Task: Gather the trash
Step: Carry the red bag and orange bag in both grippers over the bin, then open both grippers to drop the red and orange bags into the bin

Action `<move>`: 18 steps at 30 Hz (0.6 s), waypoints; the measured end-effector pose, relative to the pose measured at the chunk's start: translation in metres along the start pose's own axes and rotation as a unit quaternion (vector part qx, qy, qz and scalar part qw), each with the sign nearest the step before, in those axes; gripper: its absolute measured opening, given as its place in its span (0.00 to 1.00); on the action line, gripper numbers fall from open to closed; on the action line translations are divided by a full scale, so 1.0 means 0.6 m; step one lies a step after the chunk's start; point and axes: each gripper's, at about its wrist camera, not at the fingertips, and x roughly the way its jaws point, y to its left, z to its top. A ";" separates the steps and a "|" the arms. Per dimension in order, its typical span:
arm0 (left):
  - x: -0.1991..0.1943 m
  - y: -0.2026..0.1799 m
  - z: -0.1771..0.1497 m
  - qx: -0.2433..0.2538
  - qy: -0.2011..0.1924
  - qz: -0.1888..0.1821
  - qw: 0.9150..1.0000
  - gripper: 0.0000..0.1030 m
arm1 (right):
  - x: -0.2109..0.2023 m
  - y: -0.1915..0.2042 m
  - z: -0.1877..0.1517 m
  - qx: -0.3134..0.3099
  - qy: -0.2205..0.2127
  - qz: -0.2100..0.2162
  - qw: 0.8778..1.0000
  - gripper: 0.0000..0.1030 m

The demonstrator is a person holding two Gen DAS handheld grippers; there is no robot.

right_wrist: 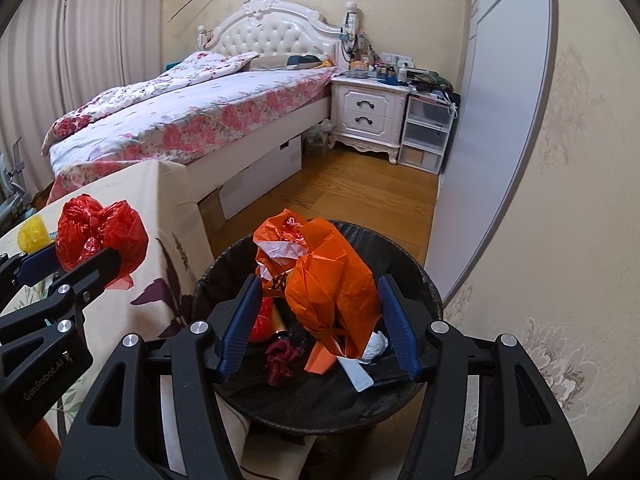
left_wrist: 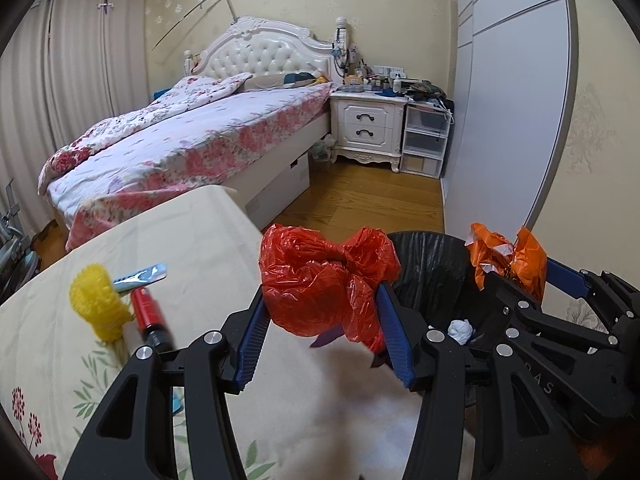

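My left gripper (left_wrist: 324, 320) is shut on a crumpled red plastic bag (left_wrist: 320, 280), held over the edge of the floral-cloth table (left_wrist: 200, 232). Just to its right stands the black-lined trash bin (left_wrist: 432, 264). My right gripper (right_wrist: 320, 312) is shut on an orange plastic bag (right_wrist: 332, 280) directly above the bin (right_wrist: 420, 280), which holds white crumpled paper (right_wrist: 376, 346), a dark red cord (right_wrist: 280, 356) and other scraps. On the table lie a yellow mesh ball (left_wrist: 98, 300), a red tube (left_wrist: 146, 312) and a silver wrapper (left_wrist: 140, 276).
A bed (left_wrist: 192, 136) with floral bedding stands behind the table. A white nightstand (left_wrist: 368, 124) and plastic drawers (left_wrist: 424, 140) are at the back. A wardrobe door (left_wrist: 516, 100) and wall close the right side; wood floor (right_wrist: 352, 188) lies beyond the bin.
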 end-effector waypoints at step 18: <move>0.068 -0.043 0.021 0.023 0.018 -0.002 1.000 0.51 | 0.045 -0.035 -0.001 0.034 0.006 -0.017 0.999 0.57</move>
